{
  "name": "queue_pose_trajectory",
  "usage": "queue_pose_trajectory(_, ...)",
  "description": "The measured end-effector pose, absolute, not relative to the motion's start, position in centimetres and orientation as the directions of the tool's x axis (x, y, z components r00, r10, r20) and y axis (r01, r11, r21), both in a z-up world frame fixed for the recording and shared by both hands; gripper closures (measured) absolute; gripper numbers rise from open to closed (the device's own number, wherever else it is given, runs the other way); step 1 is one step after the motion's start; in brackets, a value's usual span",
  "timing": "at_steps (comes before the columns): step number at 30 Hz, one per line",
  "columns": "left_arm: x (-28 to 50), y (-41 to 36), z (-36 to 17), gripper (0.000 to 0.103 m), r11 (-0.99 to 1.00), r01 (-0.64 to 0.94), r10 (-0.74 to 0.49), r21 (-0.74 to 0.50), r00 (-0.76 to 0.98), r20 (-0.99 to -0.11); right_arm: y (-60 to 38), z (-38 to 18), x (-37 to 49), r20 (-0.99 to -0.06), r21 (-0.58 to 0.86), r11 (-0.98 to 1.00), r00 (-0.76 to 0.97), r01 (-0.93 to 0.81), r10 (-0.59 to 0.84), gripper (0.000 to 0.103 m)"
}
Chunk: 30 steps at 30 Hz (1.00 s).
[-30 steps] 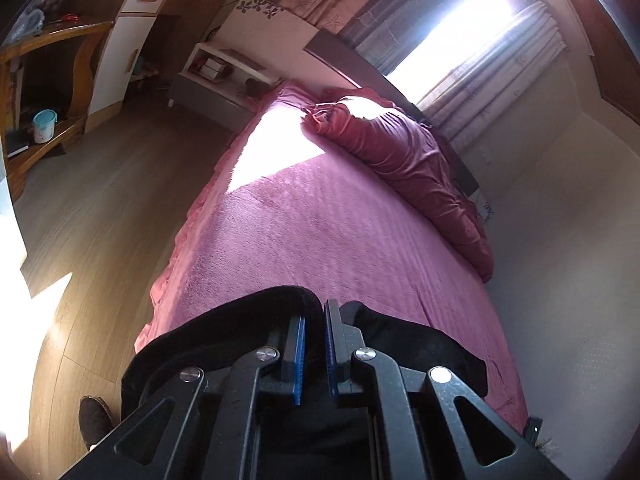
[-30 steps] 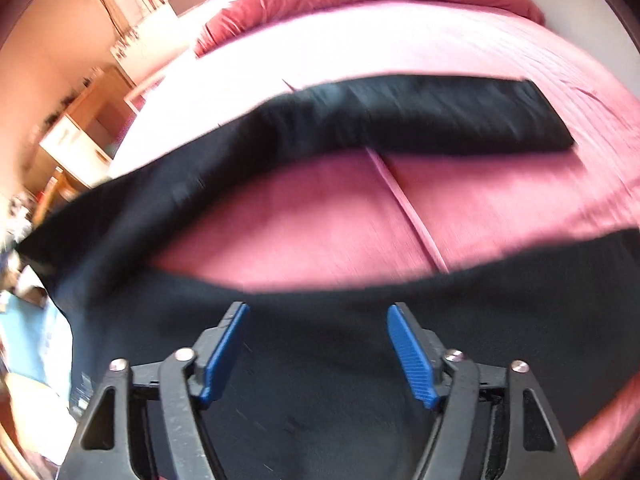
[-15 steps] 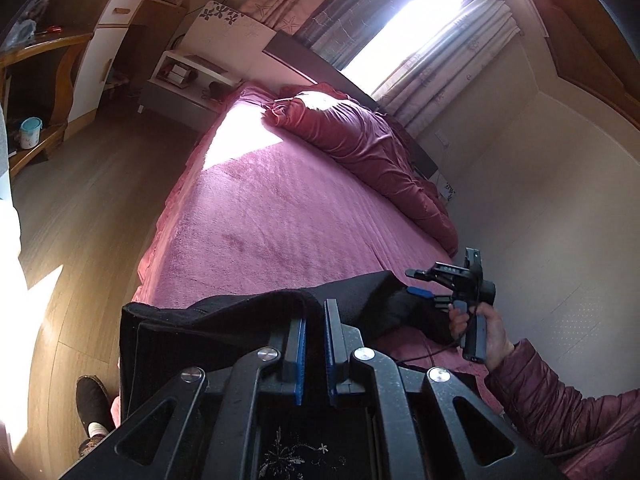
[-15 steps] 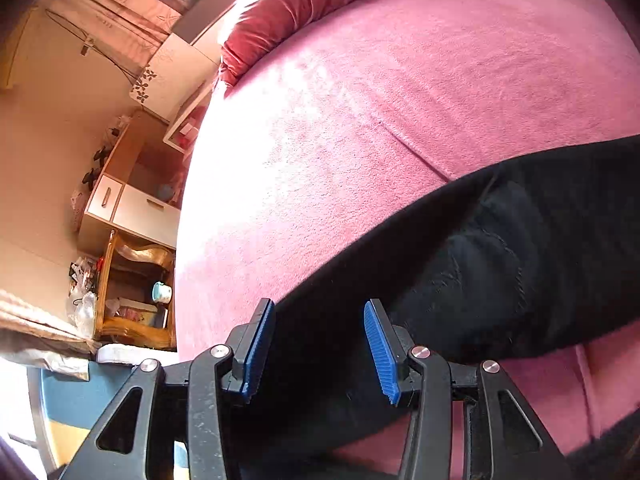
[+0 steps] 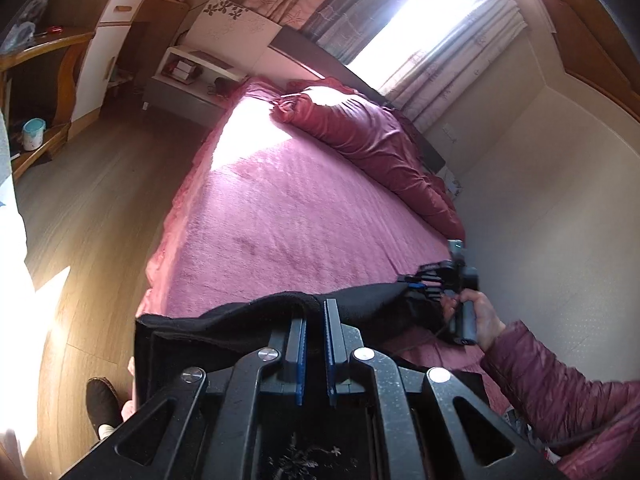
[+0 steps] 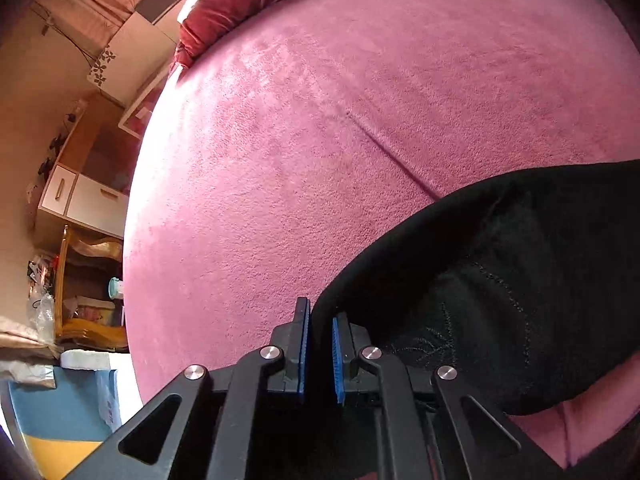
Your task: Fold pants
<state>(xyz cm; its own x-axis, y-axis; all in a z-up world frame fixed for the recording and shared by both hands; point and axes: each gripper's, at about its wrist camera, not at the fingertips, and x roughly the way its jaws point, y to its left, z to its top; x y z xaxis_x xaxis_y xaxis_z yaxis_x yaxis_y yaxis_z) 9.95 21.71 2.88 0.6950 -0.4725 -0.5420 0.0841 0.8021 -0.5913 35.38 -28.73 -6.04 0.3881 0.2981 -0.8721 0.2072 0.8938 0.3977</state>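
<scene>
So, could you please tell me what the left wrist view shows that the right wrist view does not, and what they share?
Only the left wrist view shows the sunlit window, the wooden floor, a dark shoe, and the right gripper held in the person's hand.

Only the right wrist view shows stitching on the black pants and a crease line in the pink bedspread.

Both show the pants on the bedspread, the red duvet at the headboard end, and jaws closed on the pants' edge, including the left gripper.
</scene>
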Motion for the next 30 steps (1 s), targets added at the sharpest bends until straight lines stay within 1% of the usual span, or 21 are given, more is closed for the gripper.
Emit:
queue_pose_trajectory(4,16.7,24.5,3.0,0.096,0.815,-0.047,-0.382,-0.578,0.707,-0.595,-28.7,-1.4,34.6,-0.810,0.455,0.879,0.476,0.143,0.341,0.093)
queue_pose_trajectory(6,19.5,26.3,2.8,0.096,0.791,-0.125,-0.339,-0.598,0.725,-0.600,-28.8,1.1,33.0,-0.765,0.485,0.870,0.524,0.084,0.375,0.093)
queue_pose_trajectory(9,21.5,27.8,2.9,0.096,0.767,-0.167,-0.313,-0.619,0.746,-0.588,-28.8,3.6,29.0,-0.700,0.505,0.863,0.576,-0.017,0.421,0.093)
queue_pose_trajectory(11,21.5,28.2,3.1,0.096,0.753,-0.166,-0.316,-0.637,0.758,-0.571,-29.2,3.9,25.7,-0.676,0.499,0.864,0.592,-0.071,0.439,0.093)
queue_pose_trajectory(16,18.2,27.6,3.3,0.096,0.764,-0.118,-0.338,-0.634,0.764,-0.550,-30.0,2.2,17.2,-0.645,0.510,0.850,0.595,-0.131,0.479,0.094)
queue_pose_trajectory(19,14.9,27.8,2.7,0.096,0.753,-0.114,-0.352,-0.649,0.762,-0.543,-30.6,0.4,12.8,-0.653,0.524,0.841,0.571,-0.134,0.497,0.095)
queue_pose_trajectory(21,12.6,28.0,1.9,0.096,0.745,-0.125,-0.357,-0.655,0.754,-0.551,-30.3,-0.9,10.3,-0.680,0.500,0.855,0.551,-0.134,0.484,0.095)
queue_pose_trajectory(23,10.3,28.1,0.5,0.096,0.736,-0.152,-0.360,-0.659,0.737,-0.572,-29.7,-2.9,8.2,-0.707,0.495,0.859,0.515,-0.129,0.485,0.095)
queue_pose_trajectory(27,6.5,28.6,-3.8,0.096,0.701,-0.257,-0.370,-0.665,0.666,-0.648,-29.1,-6.8,4.7,-0.753,0.493,0.864,0.449,-0.101,0.482,0.096)
queue_pose_trajectory(30,4.5,28.6,-6.7,0.096,0.687,-0.316,-0.368,-0.654,0.625,-0.689,-29.4,-9.7,3.2,-0.785,0.487,0.872,0.411,-0.054,0.464,0.096)
